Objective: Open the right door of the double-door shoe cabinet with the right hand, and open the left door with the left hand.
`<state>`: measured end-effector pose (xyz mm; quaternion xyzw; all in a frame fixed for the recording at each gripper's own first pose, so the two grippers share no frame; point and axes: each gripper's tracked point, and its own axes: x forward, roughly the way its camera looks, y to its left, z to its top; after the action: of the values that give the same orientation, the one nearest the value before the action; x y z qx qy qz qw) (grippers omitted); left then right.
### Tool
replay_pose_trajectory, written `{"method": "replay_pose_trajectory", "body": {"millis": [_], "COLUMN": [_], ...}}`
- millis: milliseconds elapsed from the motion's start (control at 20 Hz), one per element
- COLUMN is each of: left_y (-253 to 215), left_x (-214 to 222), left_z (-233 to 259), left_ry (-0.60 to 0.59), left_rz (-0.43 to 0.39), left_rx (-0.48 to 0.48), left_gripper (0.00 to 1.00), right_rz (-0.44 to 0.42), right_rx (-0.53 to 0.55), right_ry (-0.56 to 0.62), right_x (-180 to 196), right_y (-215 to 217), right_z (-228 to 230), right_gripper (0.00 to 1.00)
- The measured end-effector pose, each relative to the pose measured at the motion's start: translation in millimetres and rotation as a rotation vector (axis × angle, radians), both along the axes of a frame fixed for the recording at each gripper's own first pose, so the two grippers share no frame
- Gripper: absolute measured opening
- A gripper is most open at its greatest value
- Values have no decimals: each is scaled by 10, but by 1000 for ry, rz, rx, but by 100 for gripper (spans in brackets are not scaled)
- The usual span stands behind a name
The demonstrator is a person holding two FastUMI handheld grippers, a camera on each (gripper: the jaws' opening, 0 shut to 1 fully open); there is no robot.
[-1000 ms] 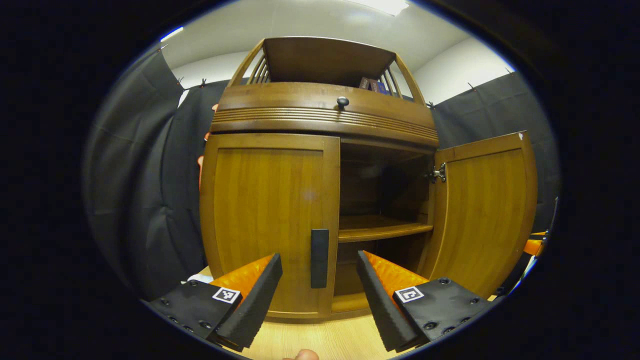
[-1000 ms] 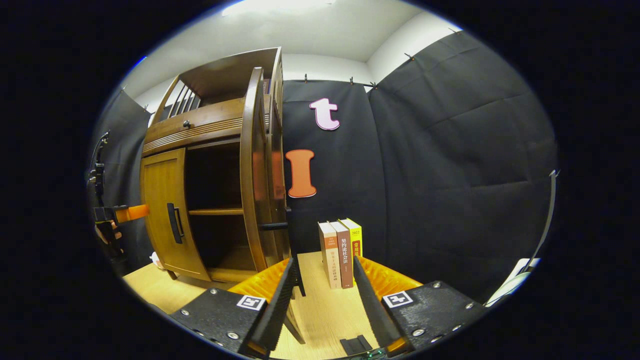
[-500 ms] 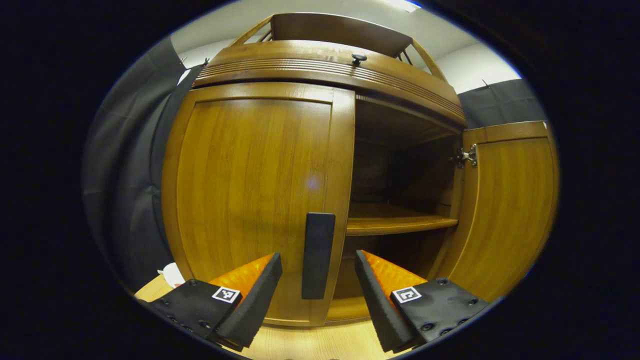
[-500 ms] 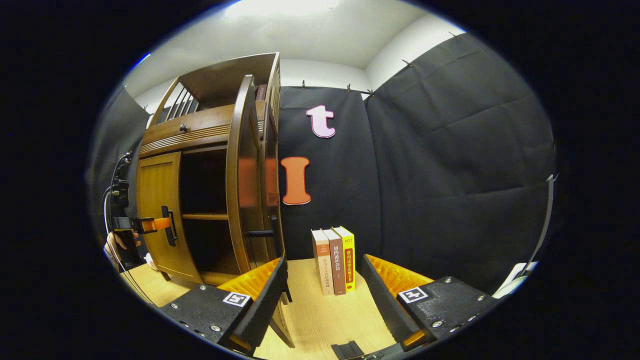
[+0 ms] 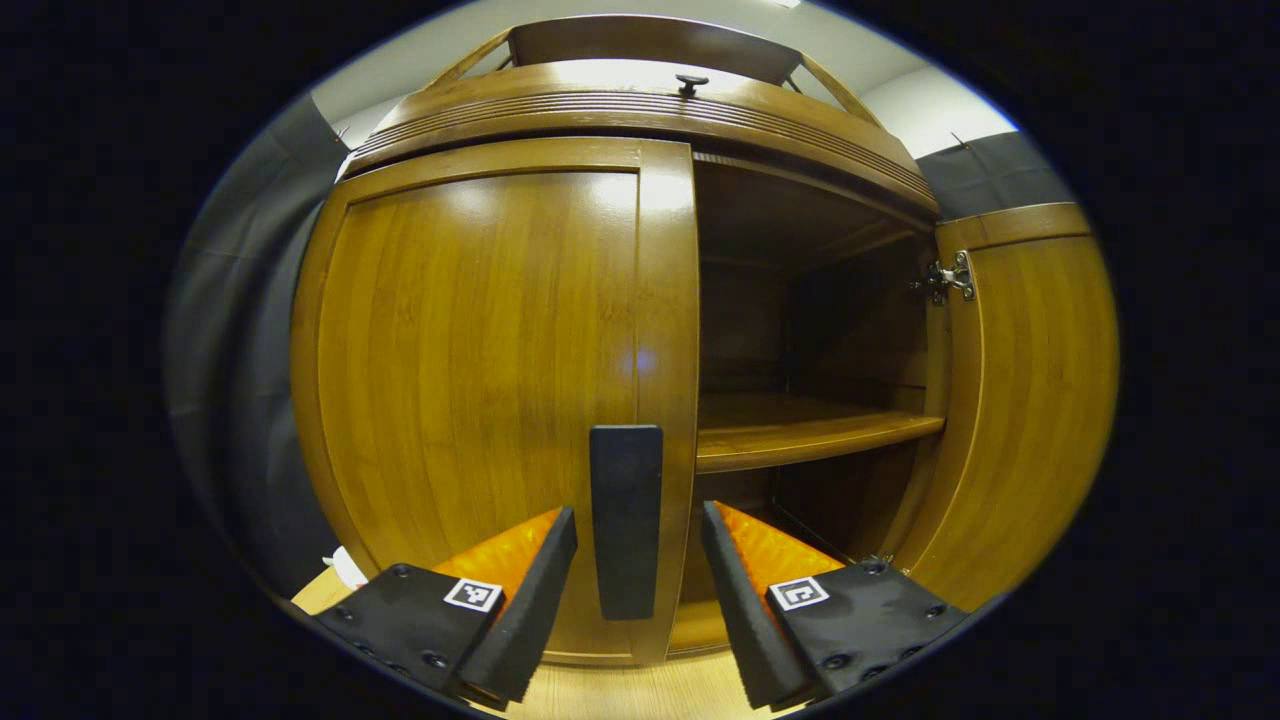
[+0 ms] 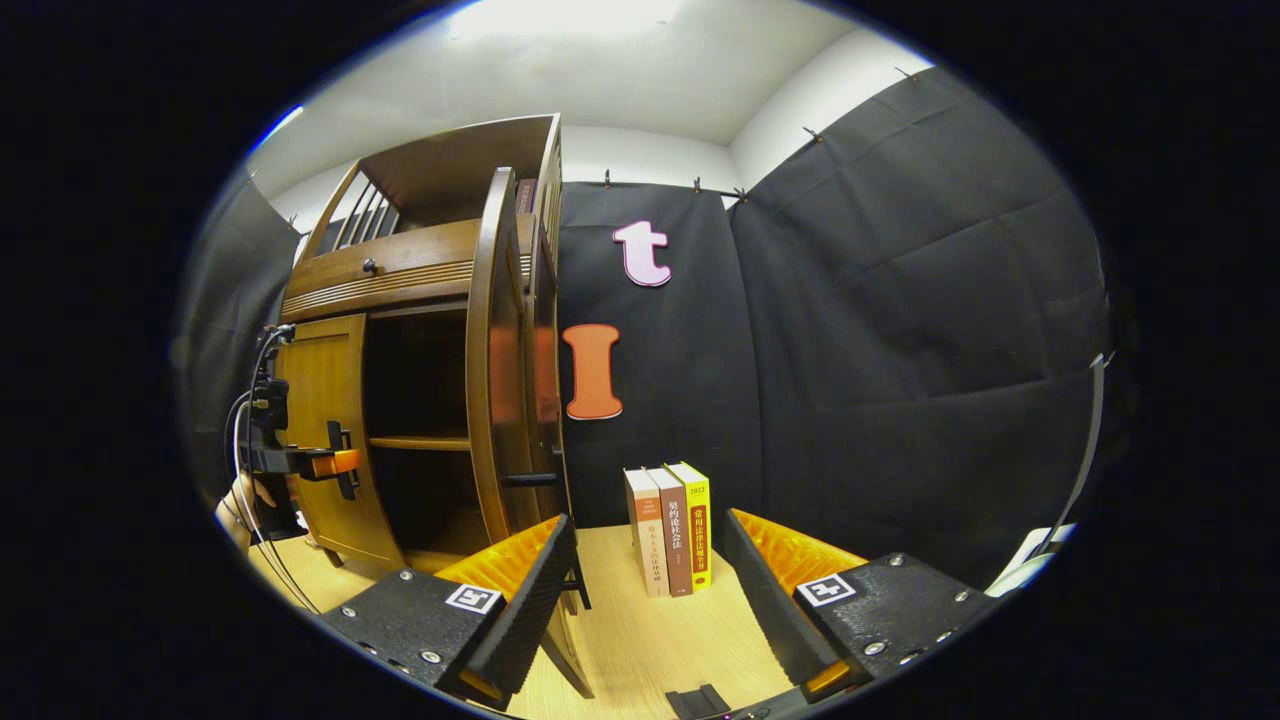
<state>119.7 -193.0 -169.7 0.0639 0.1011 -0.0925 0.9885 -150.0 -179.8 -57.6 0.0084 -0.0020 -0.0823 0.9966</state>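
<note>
In the left gripper view the wooden shoe cabinet's left door (image 5: pixel 480 370) is closed, its dark vertical handle (image 5: pixel 625 520) standing between my left gripper's (image 5: pixel 632 575) open fingers without touching either. The right door (image 5: pixel 1030 400) is swung open, baring an inner shelf (image 5: pixel 800 430). In the right gripper view my right gripper (image 6: pixel 645 590) is open and holds nothing, with the open right door's edge (image 6: pixel 495 360) just left of it. There the left gripper (image 6: pixel 330 463) shows small at the left door's handle (image 6: pixel 343 460), with a hand (image 6: pixel 240 500) behind it.
Three upright books (image 6: pixel 672 525) stand on the light wooden table (image 6: pixel 640 630) against the black cloth wall, right of the cabinet. A drawer with a round knob (image 5: pixel 688 82) runs above the doors, with an open rack on top.
My left gripper has moved forward to the left door, so its handle now sits between the fingers. My right gripper has drawn back slightly from the open right door.
</note>
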Motion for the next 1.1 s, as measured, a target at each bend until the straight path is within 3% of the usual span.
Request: {"method": "replay_pose_trajectory", "body": {"millis": [300, 400, 550, 600, 650, 750, 1100], "left_y": [56, 51, 69, 70, 67, 86, 153], "left_x": [55, 61, 66, 59, 59, 13, -403], "left_z": [13, 3, -12, -4, -6, -14, 107], "left_ry": [-23, -15, 15, 11, 14, 16, 51], "left_rz": [26, 12, 5, 7, 8, 15, -55], "left_rx": [44, 26, 28, 13, 12, 15, -32], "left_gripper": [39, 41, 29, 31, 23, 20, 20], "right_rz": [30, 47, 58, 60, 62, 67, 85], "right_rx": [18, 23, 26, 23, 19, 13, 4], "right_ry": [19, 23, 7, -1, -8, -12, -24], "right_x": [-5, -30, -72, -96, -116, -155, -217], "right_y": [78, 154, 218, 243, 269, 329, 545], "right_z": [-63, -44, 51, 84, 105, 126, 165], "right_gripper": [92, 92, 92, 92, 92, 92, 92]}}
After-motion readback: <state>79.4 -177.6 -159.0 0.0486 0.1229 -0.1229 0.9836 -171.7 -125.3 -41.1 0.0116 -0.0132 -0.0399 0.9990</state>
